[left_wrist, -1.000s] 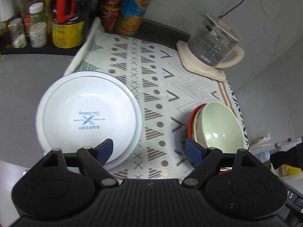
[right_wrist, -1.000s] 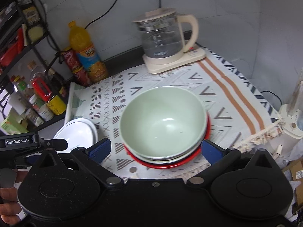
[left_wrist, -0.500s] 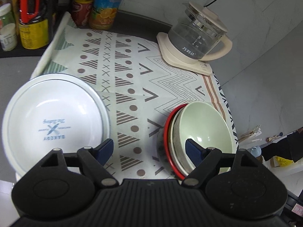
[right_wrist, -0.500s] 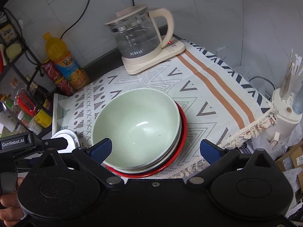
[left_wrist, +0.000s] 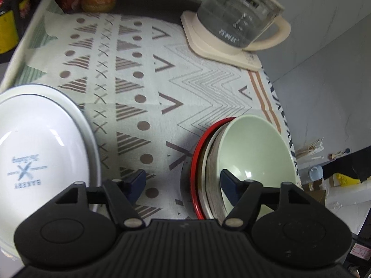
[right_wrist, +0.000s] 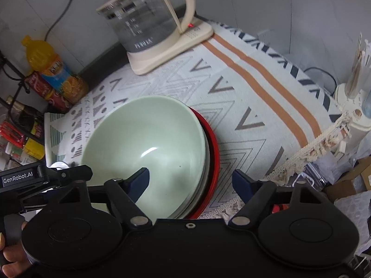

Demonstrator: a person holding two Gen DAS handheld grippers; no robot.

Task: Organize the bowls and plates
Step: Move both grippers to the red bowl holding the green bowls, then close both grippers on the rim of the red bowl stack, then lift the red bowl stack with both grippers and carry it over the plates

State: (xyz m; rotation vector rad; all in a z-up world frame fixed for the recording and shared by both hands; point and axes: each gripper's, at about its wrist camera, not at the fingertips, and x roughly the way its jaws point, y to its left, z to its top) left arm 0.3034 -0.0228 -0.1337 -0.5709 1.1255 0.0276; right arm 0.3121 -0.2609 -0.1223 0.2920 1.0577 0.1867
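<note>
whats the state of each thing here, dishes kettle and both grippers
green bowl: upright, empty, top of a stack
red plate: bottom of that stack, only its rim shows
white bowl: upright, empty, sitting in a white plate
kettle: on its base, lid on, red light lit
left gripper: open, holding nothing
right gripper: open, straddling the stack's right edge

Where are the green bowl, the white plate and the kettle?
green bowl [right_wrist: 148,143], right wrist view, on its inside bottom.
white plate [left_wrist: 34,143], left wrist view, on its middle above the print.
kettle [right_wrist: 143,23], right wrist view, on its glass body.
</note>
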